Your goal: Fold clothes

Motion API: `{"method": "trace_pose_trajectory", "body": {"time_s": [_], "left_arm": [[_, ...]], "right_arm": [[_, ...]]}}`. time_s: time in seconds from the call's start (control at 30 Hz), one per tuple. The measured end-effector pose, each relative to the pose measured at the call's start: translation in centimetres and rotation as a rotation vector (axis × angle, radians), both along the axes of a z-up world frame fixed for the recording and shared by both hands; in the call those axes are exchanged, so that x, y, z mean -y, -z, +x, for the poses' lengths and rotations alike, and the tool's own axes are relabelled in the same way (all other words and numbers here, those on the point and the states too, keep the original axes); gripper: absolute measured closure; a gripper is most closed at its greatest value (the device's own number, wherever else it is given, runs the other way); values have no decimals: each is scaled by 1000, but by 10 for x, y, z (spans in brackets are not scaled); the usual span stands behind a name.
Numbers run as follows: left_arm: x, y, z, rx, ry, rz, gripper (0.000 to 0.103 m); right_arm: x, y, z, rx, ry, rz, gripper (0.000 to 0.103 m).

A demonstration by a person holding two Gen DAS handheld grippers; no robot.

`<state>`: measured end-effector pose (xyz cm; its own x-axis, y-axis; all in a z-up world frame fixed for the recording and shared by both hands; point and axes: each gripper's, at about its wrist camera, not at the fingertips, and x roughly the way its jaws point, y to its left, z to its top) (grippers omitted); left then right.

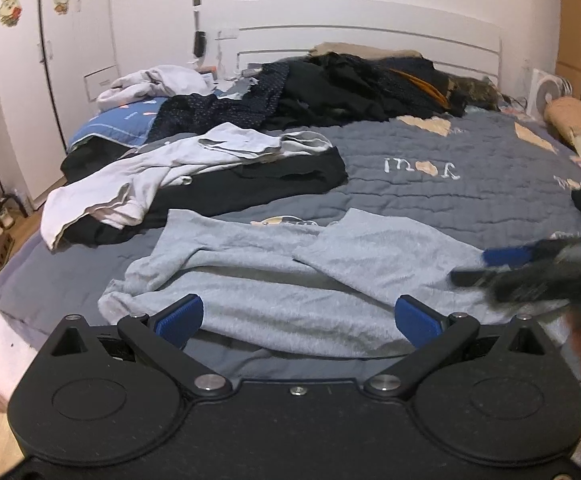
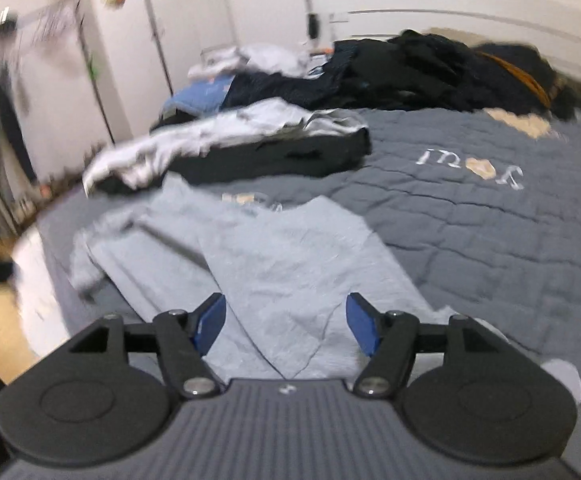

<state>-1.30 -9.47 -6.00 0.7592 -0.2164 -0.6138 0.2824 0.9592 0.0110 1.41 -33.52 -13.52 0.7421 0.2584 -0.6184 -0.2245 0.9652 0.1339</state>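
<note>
Left wrist view: left gripper (image 1: pixel 299 317) low centre, fingers spread wide, nothing pinched. Light blue garment (image 1: pixel 290 280) spread across lower middle on the grey quilt (image 1: pixel 470 184), one flap folded over at right, left end bunched near the bed edge. Right gripper (image 1: pixel 486 266) blurred at right edge, over the garment's right side. Risk judged: bunched left end could get folded in crooked if not flattened first. White shirt (image 1: pixel 150 176) on black clothing (image 1: pixel 274 184) at mid left, close to the garment's top edge; could get snagged along with it.

Right wrist view: right gripper (image 2: pixel 286 326) low centre, fingers apart, empty; cloth seen between them but no pad on it. Frame smeared, so exact height over cloth not readable. Garment (image 2: pixel 274 264) centre frame, top layer lying diagonally, wrinkled, corner pointing toward the camera. Risk judged: closing here might catch one layer only, or the quilt beneath, and drag the fold open. Dark pile (image 2: pixel 430 72) upper centre, well apart.
</note>
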Motion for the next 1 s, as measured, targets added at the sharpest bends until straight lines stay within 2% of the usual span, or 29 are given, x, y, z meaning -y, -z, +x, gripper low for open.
{"method": "trace_pose_trajectory", "body": {"time_s": [0.07, 0.33, 0.57, 0.63, 0.67, 0.7, 0.77, 0.87, 1.0], "left_arm": [[-4, -1, -2, -4, -2, -24, 0], [-13, 9, -3, -44, 13, -49, 0], [-15, 7, -3, -54, 17, -66, 0], [-15, 7, -2, -63, 15, -75, 0], [-15, 7, -2, -64, 15, -75, 0], [-14, 7, -2, -63, 16, -73, 0], [-13, 6, -2, -61, 16, -69, 0], [-13, 6, -2, -61, 14, -70, 0], [-12, 7, -1, -59, 6, -63, 0]], "right_arm": [[-16, 11, 5, 10, -29, -64, 37], [-31, 30, 1, 8, -64, -152, 37], [-34, 50, 6, -28, -69, -215, 39], [-33, 53, 5, -27, -60, -235, 45], [-32, 54, 4, -23, -49, -242, 60], [-30, 55, 4, -21, -37, -244, 82], [-18, 50, 6, -37, -1, -183, 96], [0, 37, 6, -14, 70, -86, 103], [32, 8, 2, 43, 173, 53, 103]]}}
